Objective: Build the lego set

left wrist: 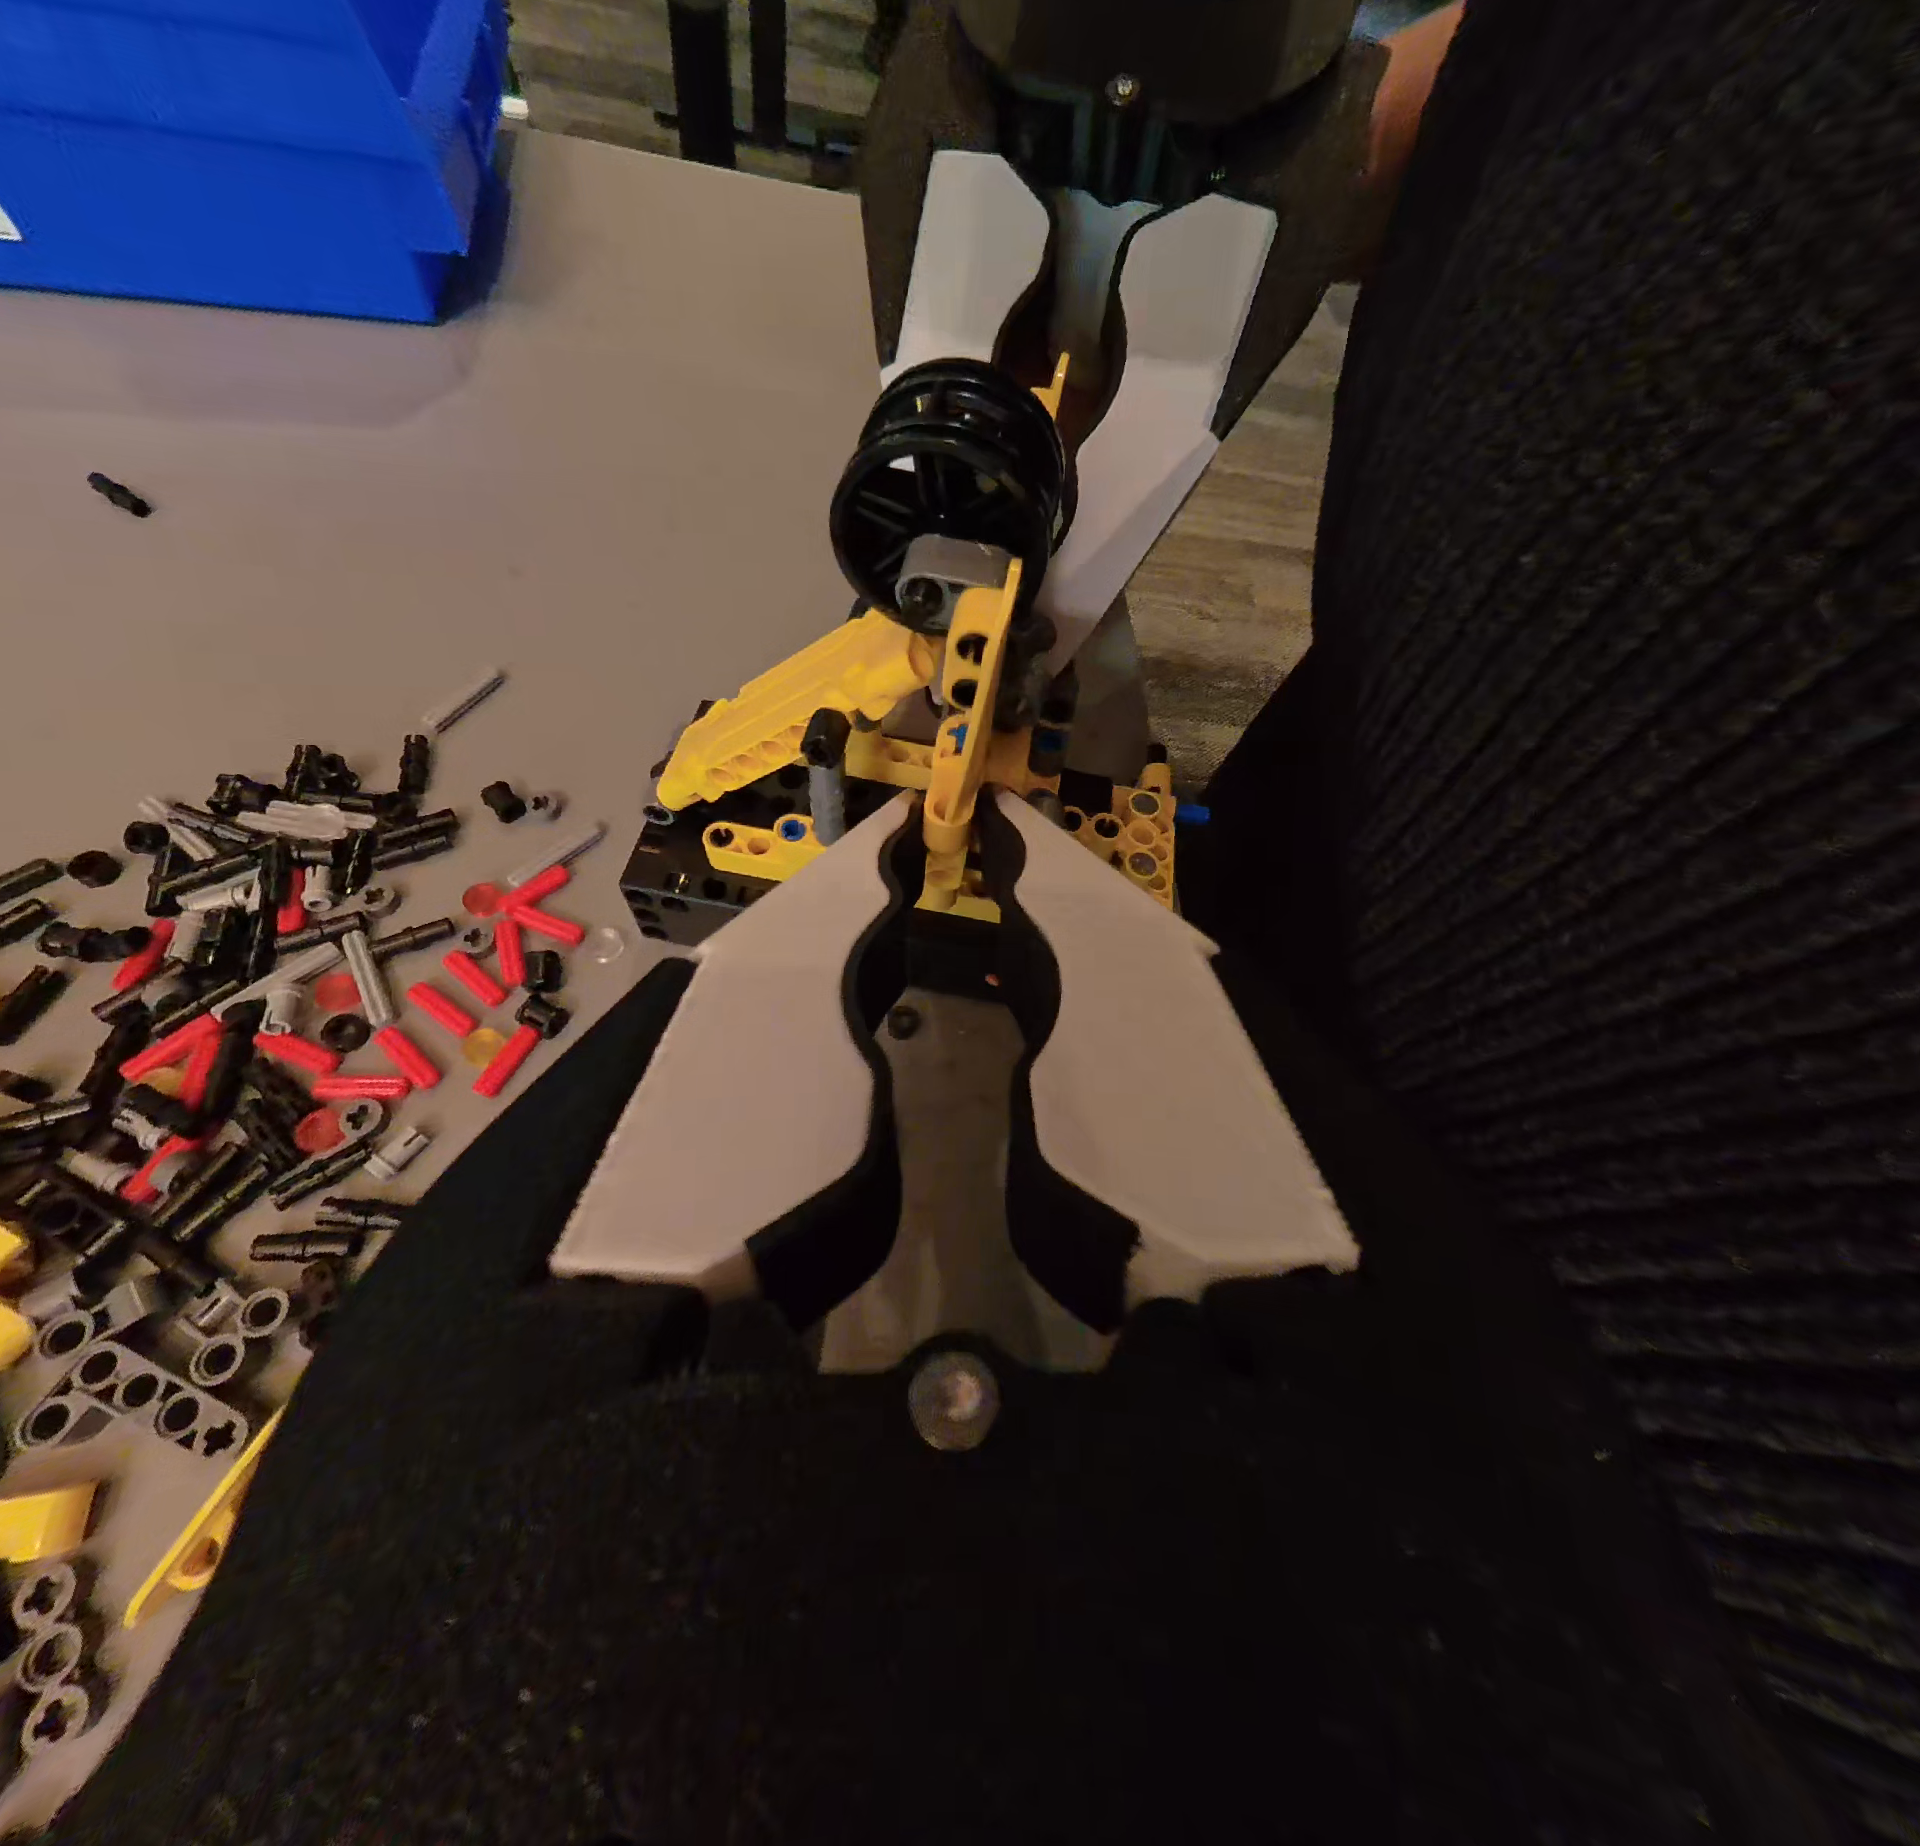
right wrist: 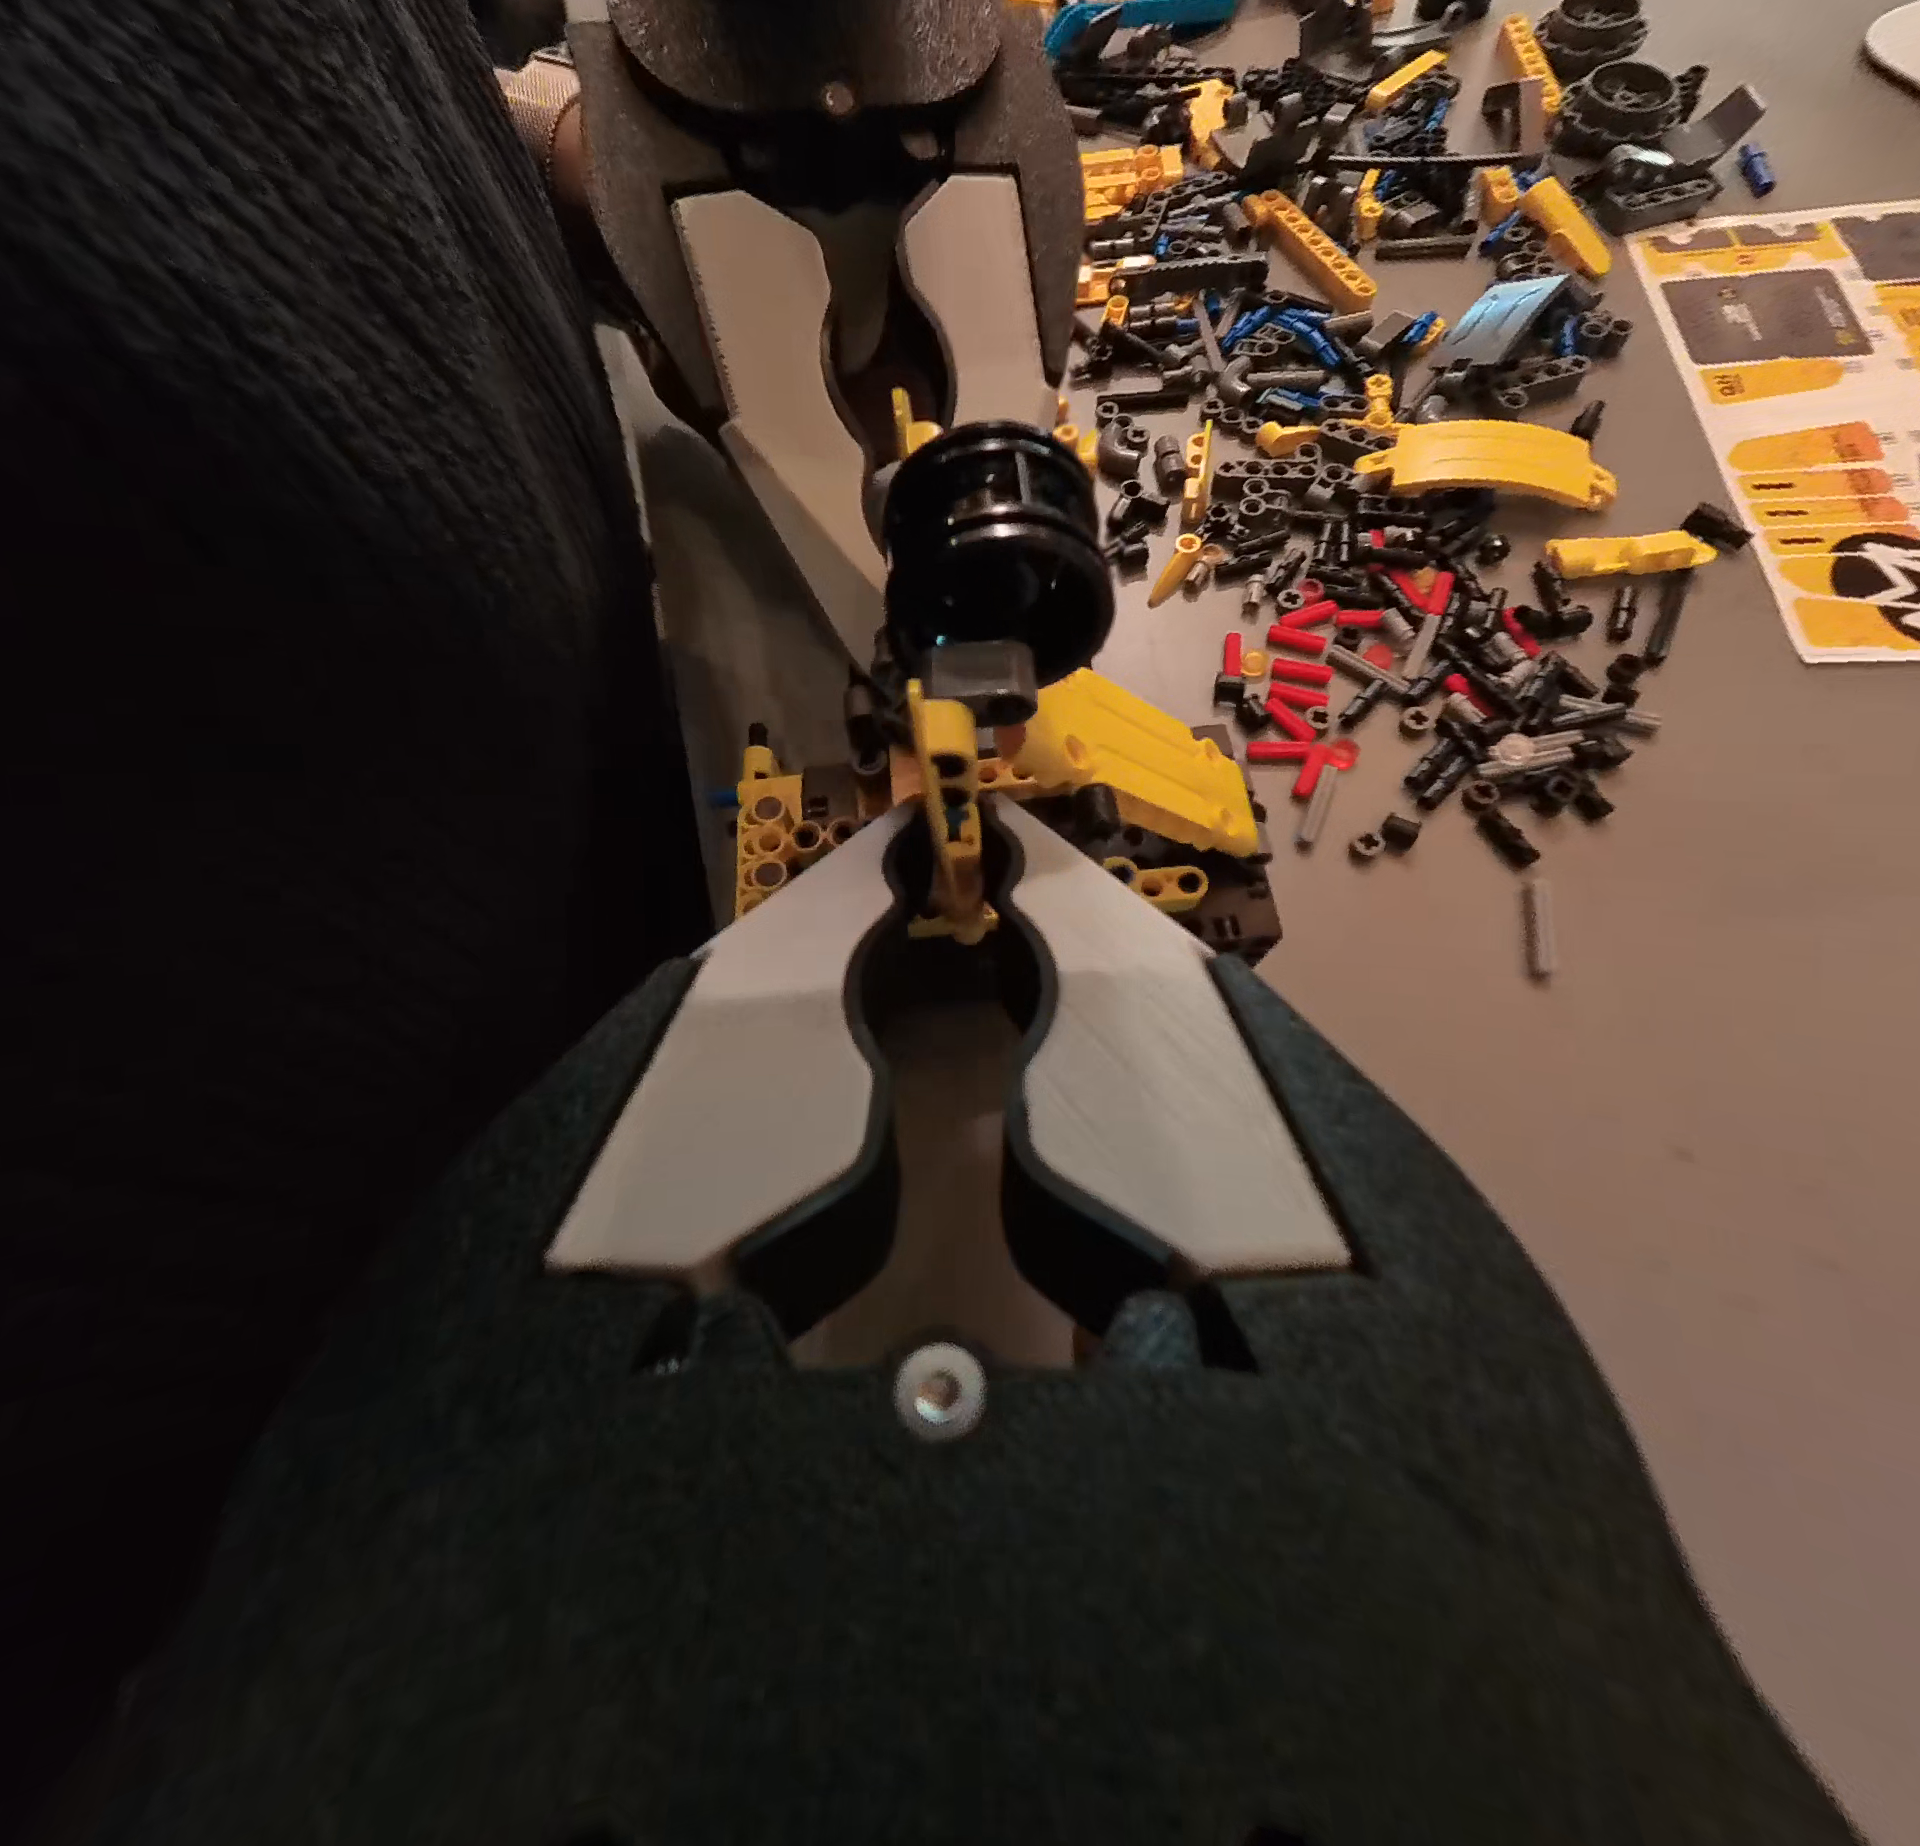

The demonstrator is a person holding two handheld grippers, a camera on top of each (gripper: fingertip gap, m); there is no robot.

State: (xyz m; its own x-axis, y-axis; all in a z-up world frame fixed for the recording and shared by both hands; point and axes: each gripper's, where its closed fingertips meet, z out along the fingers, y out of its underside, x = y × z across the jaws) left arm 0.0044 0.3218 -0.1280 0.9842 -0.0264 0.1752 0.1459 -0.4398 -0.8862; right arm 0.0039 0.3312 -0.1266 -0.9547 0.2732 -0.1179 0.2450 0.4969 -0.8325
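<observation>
A yellow and black brick model (left wrist: 914, 757) with a black wheel rim (left wrist: 951, 487) on top is held between both grippers just above the grey table (left wrist: 623, 394). My left gripper (left wrist: 951, 814) is shut on a yellow beam (left wrist: 961, 757) at the model's near end. My right gripper (left wrist: 1039, 633) reaches in from the far side, partly hidden behind the rim. In the right wrist view my right gripper (right wrist: 951, 814) is shut on a yellow beam (right wrist: 951, 788) of the model (right wrist: 1039, 778). The rim (right wrist: 987, 549) and my left gripper (right wrist: 883, 633) lie beyond it.
Blue bins (left wrist: 229, 113) stand at the table's far left. A pile of small red, black and grey parts (left wrist: 260, 1017) lies left of the model. Larger loose parts (right wrist: 1351, 290), spare wheels (right wrist: 1610, 61) and a yellow sheet (right wrist: 1818, 394) lie farther out. A dark ribbed sleeve (left wrist: 1662, 757) fills one side. My two grippers' fingertips are within a few centimetres of each other.
</observation>
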